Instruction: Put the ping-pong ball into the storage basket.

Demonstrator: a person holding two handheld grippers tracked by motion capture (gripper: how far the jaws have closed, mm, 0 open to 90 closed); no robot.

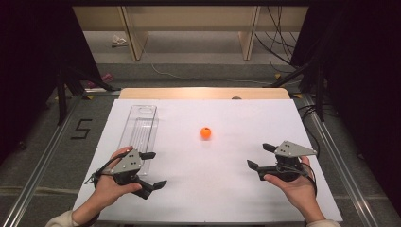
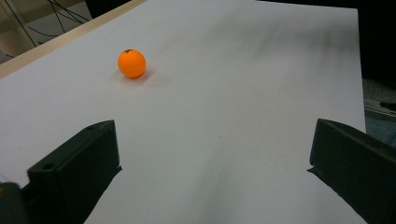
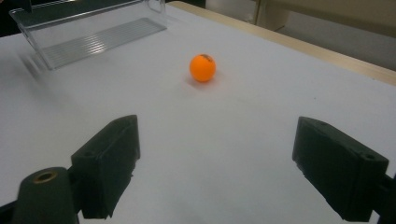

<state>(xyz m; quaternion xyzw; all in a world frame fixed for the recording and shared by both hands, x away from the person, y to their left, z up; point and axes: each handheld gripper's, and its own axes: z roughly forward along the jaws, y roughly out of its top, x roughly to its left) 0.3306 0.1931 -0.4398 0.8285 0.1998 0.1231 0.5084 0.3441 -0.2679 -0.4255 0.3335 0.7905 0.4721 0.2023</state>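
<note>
Both claws, your left claw and right claw, spread wide and pinching nothing, sit low over the white worktop, orange ball between and beyond them, clear tray far left.

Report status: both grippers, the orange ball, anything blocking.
Left gripper open, empty. Right gripper open, empty. Orange ball alone mid-table, untouched. Clear tray off to the left, path to the ball unblocked.

An orange ball lies between 2 open tongs, left and right.
</note>
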